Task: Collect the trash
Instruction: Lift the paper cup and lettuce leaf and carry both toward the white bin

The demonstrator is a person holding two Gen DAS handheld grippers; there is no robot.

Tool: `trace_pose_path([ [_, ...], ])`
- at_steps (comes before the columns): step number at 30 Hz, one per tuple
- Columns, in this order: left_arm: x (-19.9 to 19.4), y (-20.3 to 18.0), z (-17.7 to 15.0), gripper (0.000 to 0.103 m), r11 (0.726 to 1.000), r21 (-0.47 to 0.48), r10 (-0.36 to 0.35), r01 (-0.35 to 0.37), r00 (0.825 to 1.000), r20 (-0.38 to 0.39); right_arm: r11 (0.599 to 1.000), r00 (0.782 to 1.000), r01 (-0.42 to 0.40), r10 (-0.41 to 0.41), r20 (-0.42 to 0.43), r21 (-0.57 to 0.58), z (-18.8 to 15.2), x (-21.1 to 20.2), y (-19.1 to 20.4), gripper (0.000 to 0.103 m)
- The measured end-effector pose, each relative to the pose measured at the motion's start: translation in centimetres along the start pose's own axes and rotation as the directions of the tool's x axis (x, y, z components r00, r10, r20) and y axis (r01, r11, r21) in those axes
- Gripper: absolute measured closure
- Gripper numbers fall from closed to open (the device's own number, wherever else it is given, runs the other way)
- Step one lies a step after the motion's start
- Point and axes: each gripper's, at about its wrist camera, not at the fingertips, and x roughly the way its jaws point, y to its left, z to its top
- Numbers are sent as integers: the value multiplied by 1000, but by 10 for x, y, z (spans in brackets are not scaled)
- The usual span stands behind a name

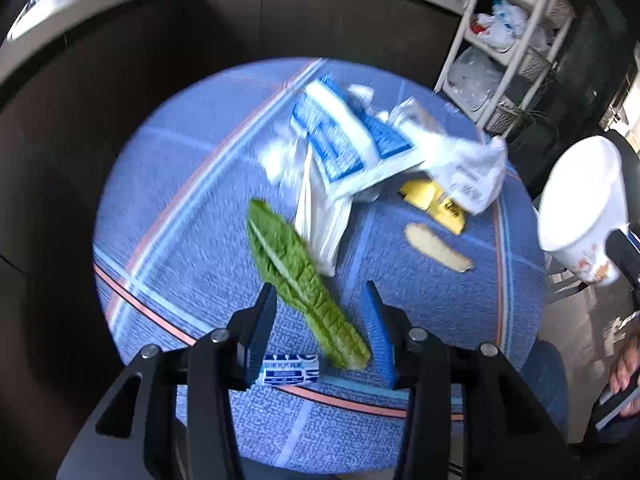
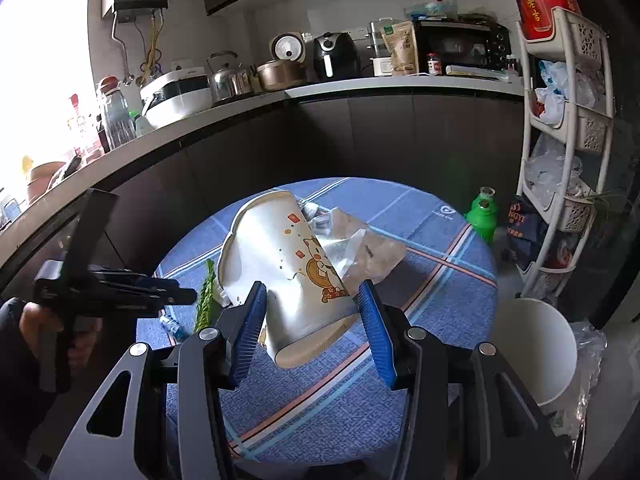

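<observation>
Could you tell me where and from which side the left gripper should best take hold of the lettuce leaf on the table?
Probably at the thick pale stem end of the lettuce leaf, nearest the open left gripper. Come from above, jaws straddling the midrib: the leaf lies flat and the rib looks firmest.

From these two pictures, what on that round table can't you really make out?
- Left wrist view: print on the blue-and-white wrappers is smeared by motion blur.
- Left wrist view: the small blue-and-white packet is partly hidden behind one finger of the left gripper.
- Right wrist view: the paper cup hides much of the table's litter; only a sliver of the lettuce leaf shows.
- Right wrist view: the white bin reveals no contents.
</observation>
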Motion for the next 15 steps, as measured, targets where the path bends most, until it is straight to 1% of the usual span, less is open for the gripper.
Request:
trace_pose_path([
  [2, 13, 5, 1, 58, 1000, -12, 17, -17, 1000, -22, 1000, 1000, -5, 5, -5, -7, 0, 4, 3, 58],
  [5, 28, 9, 4, 58, 999, -29, 13, -14, 999, -45, 1000, 1000, -8, 8, -14, -11, -1, 8, 5, 58],
  [6, 31, 9, 4, 60, 999, -30, 12, -13, 999, -50, 1000, 1000, -9, 8, -17, -12, 0, 10, 5, 57],
  [8, 38, 9, 5, 83, 1000, -29, 2, -4, 997, -74, 1000, 1000, -7, 7, -21, -10, 0, 12, 5, 57],
  [9, 40, 9, 5, 92, 1000, -27, 10, -12, 997, -74, 1000, 1000, -7, 7, -22, -9, 0, 12, 5, 57],
  [10, 40, 10, 6, 95, 1000, -27, 2, -4, 997, -74, 1000, 1000, -7, 7, -21, -8, 0, 12, 5, 57],
  [11, 38, 11, 5, 96, 999, -31, -9, 7, 997, -72, 1000, 1000, -7, 7, -19, -9, 0, 11, 6, 57],
  [15, 17, 9, 2, 97, 1000, -28, -10, 9, 1000, -29, 1000, 1000, -9, 9, -5, -8, 1, 9, 5, 57],
])
